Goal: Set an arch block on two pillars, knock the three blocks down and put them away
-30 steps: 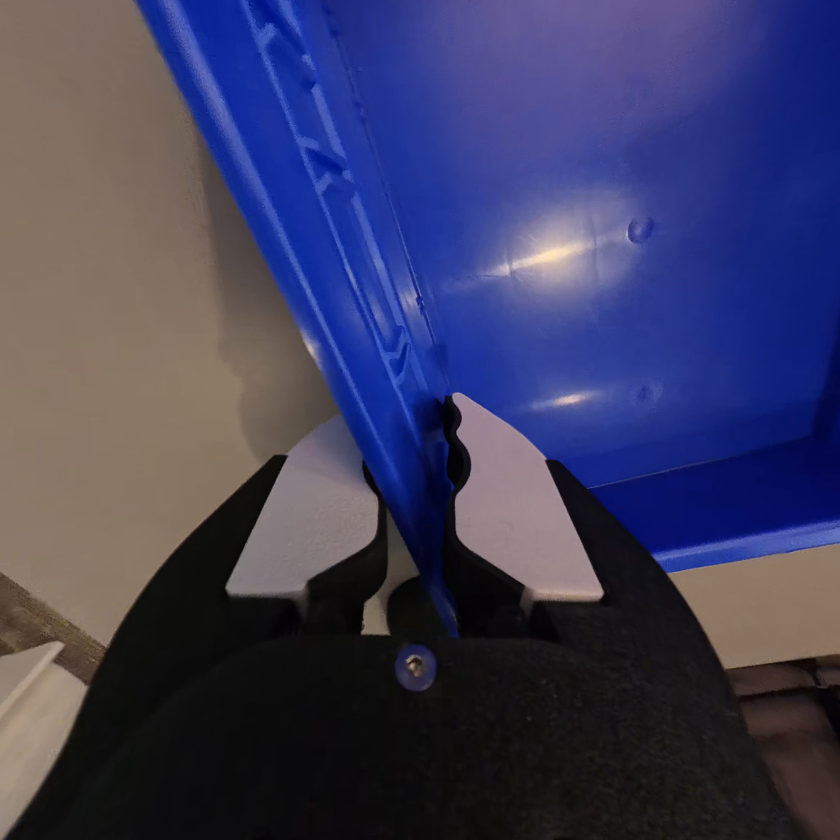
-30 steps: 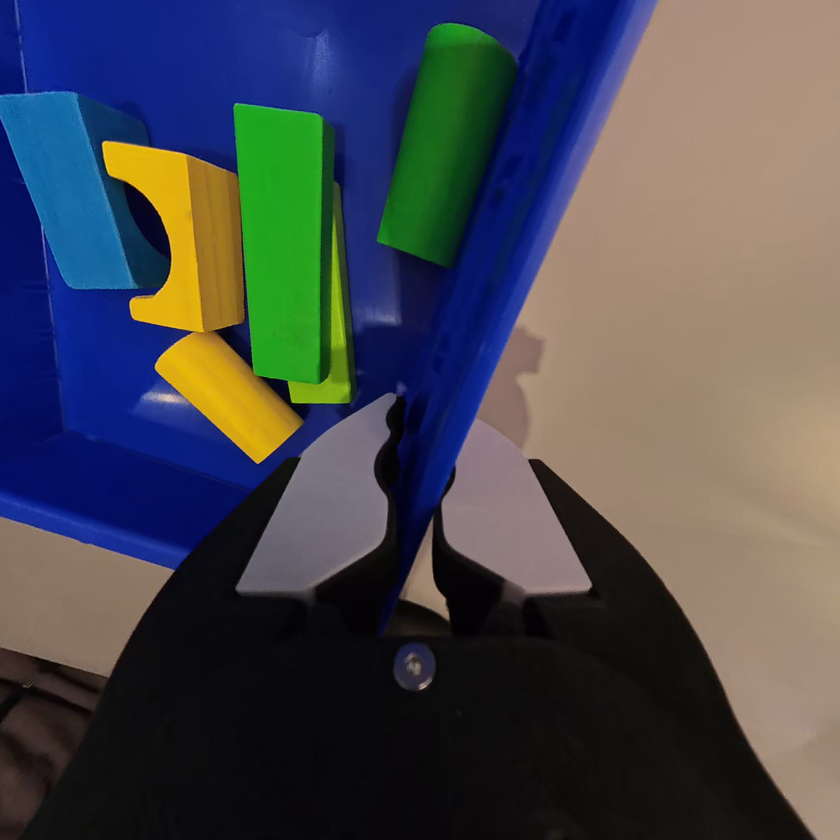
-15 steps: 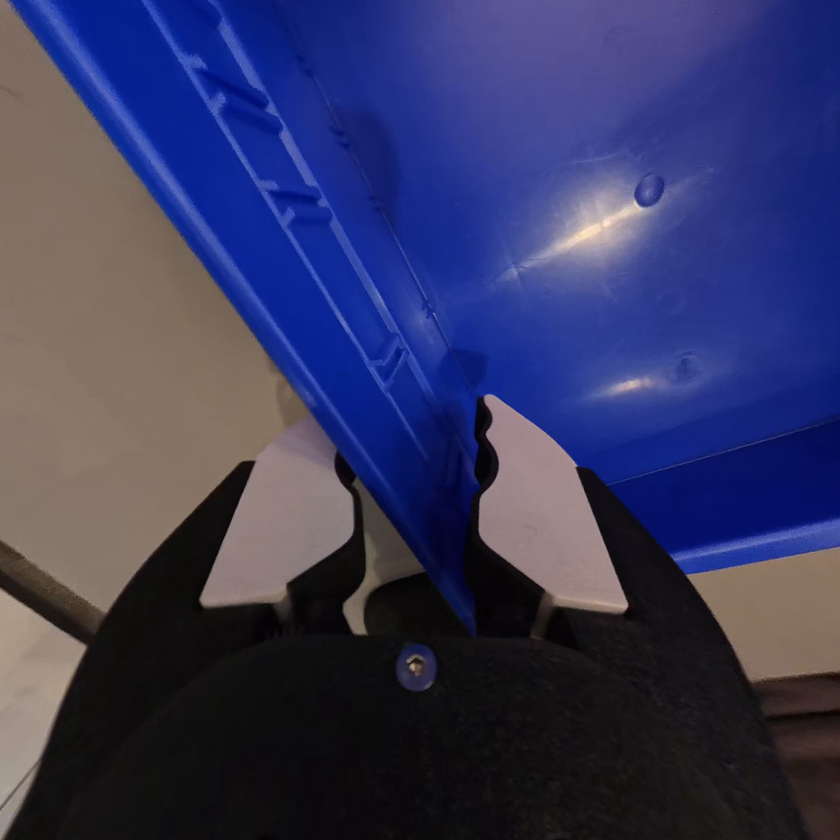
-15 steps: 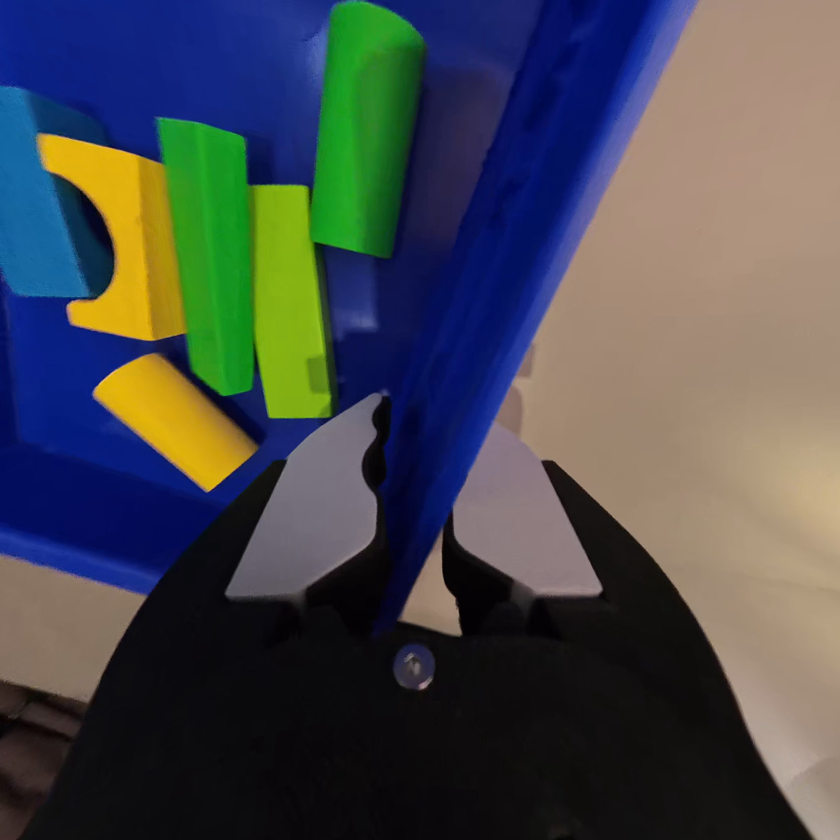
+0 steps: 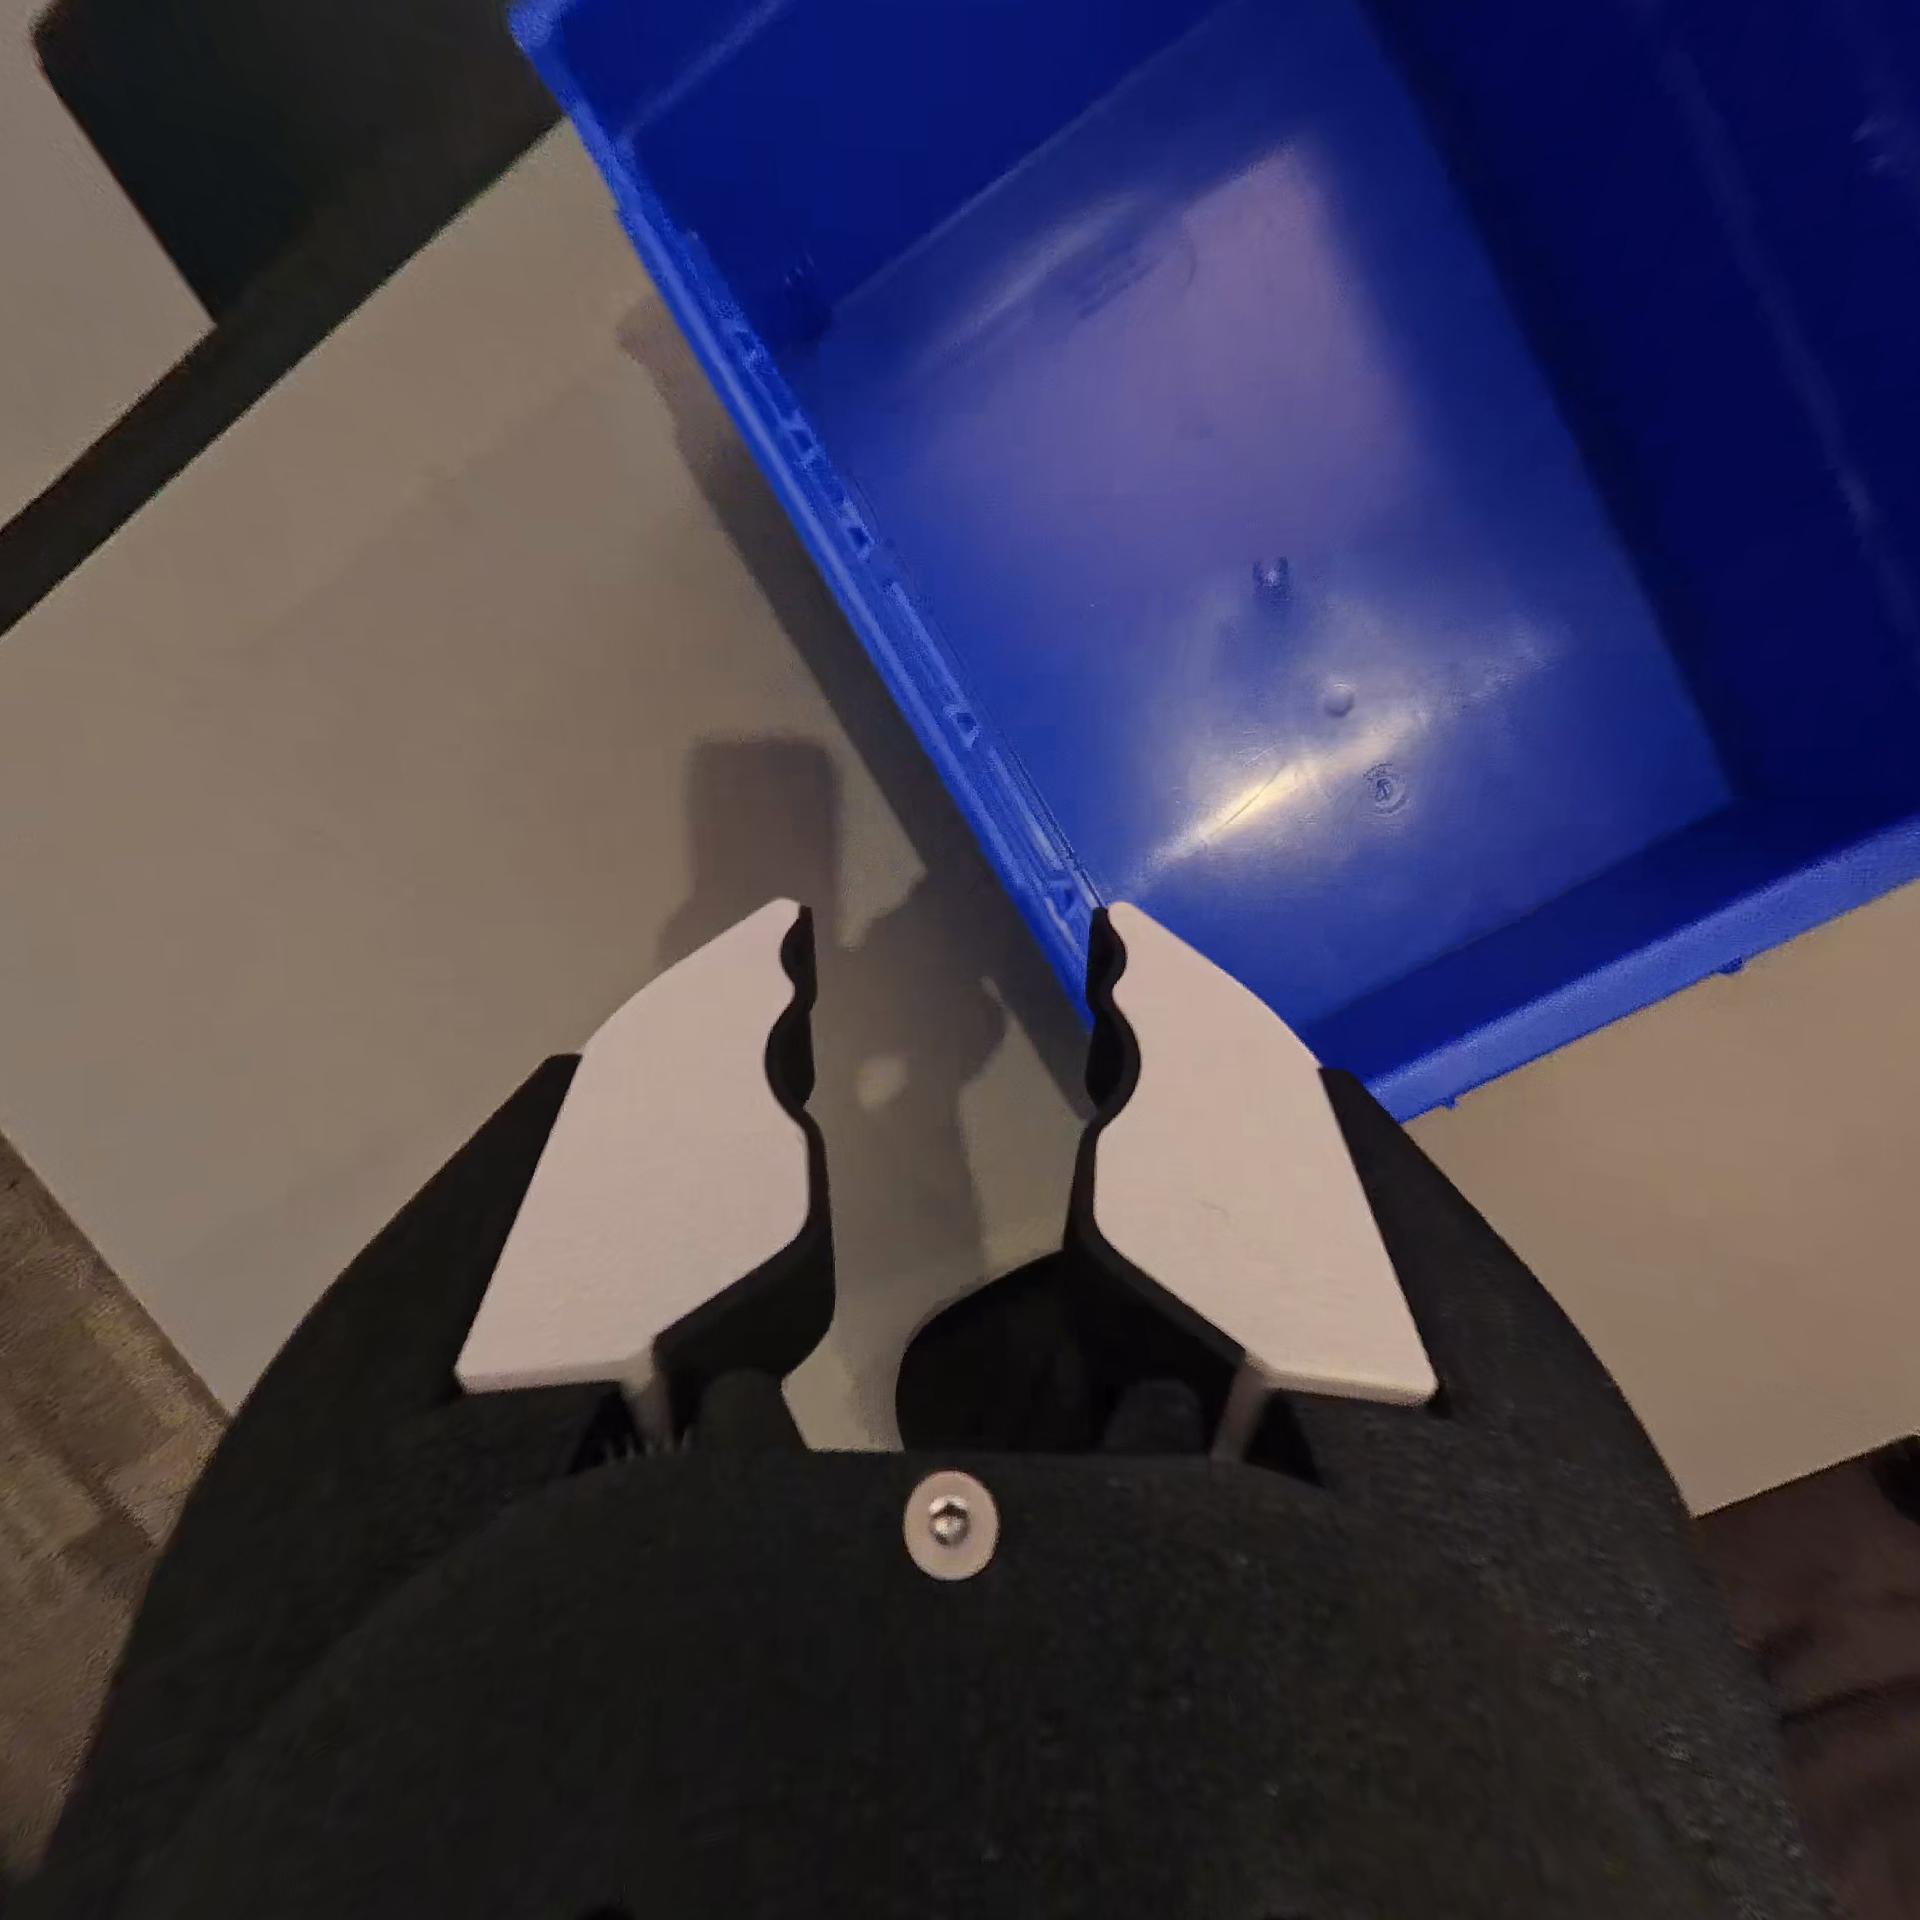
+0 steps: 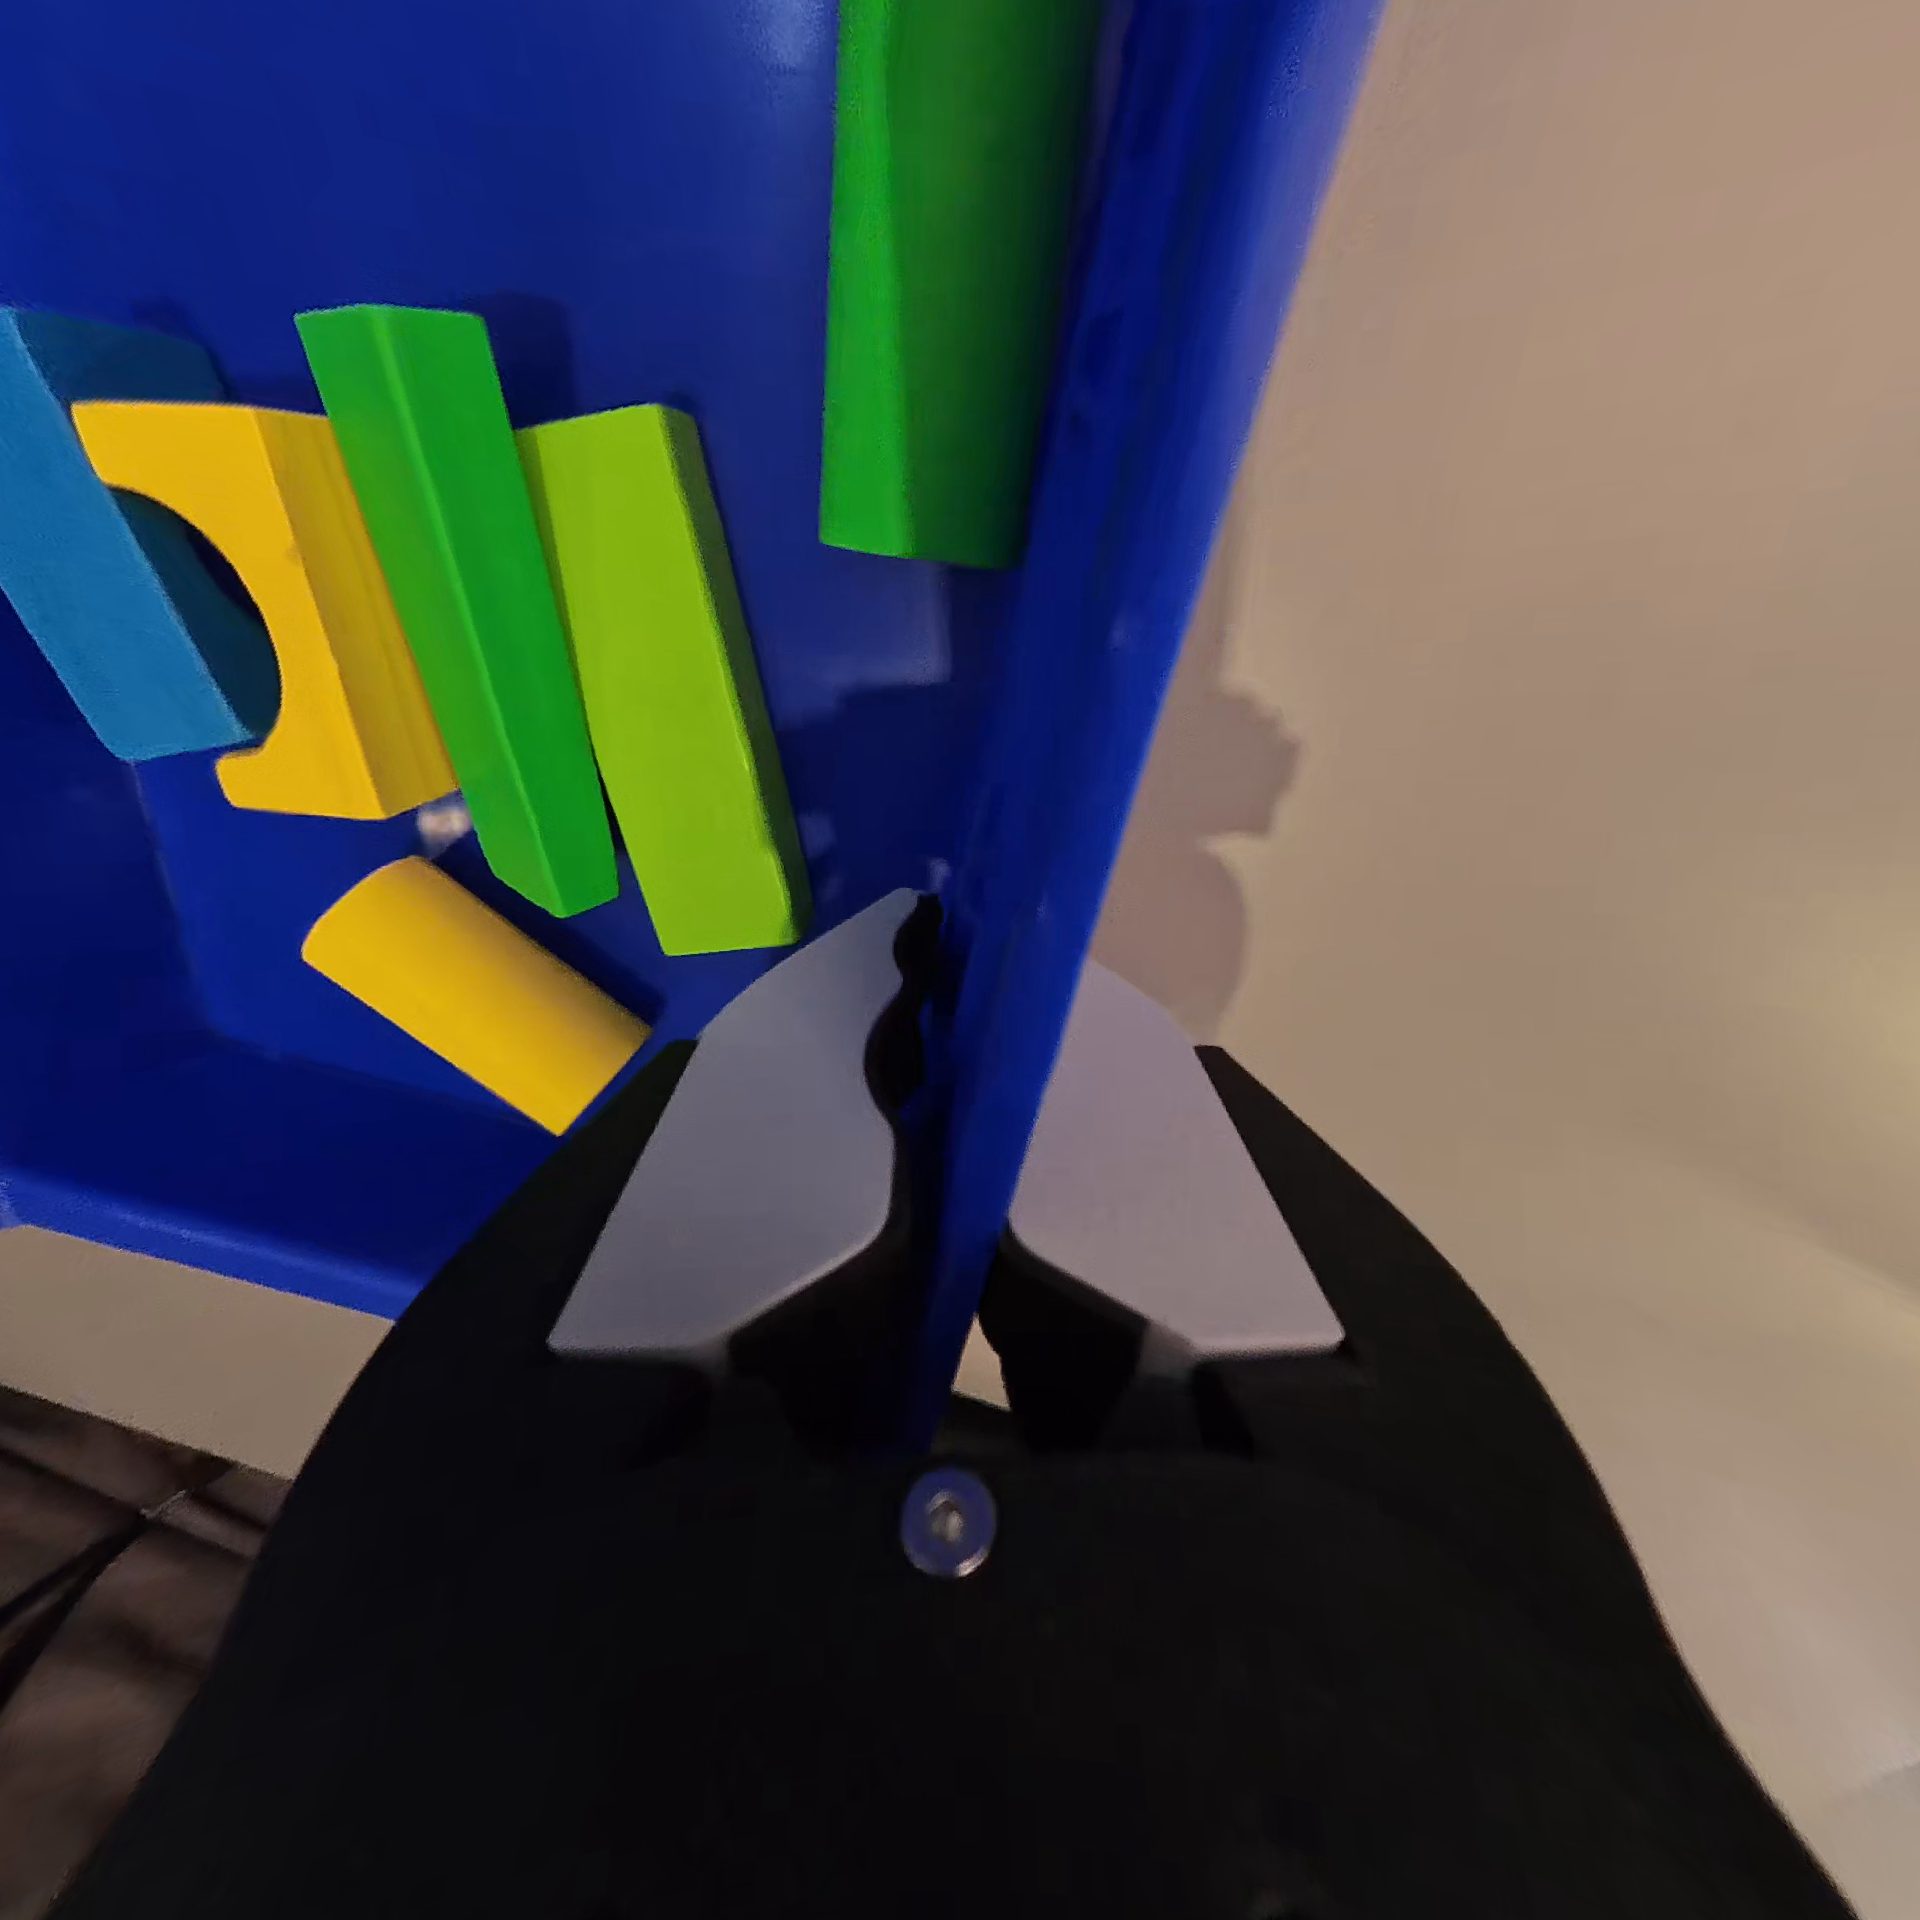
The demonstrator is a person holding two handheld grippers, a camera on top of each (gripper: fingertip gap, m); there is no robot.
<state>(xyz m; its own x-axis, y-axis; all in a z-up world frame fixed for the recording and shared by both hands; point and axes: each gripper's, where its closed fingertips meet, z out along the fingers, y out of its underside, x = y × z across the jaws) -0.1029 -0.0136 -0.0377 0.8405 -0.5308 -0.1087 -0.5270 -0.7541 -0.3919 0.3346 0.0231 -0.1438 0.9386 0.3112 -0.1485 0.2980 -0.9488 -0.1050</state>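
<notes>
Jaws: left gripper (image 5: pixel 951 925) gaped wide, empty, beside the blue plastic bin (image 5: pixel 1455 1060); right gripper (image 6: pixel 971 935) clamped the bin's side wall, wooden blocks (image 6: pixel 665 675) inside.

Under me I see a pale beige table (image 5: pixel 364 727), matte and bare where it shows, with soft grey shadows lying on it. Past its far left corner sits a dark, blurry shape (image 5: pixel 260 135) I cannot make out. Off the table's near edge, grey carpet (image 5: pixel 73 1351) shows at the left, and darker floor (image 5: pixel 1818 1558) at the right.
</notes>
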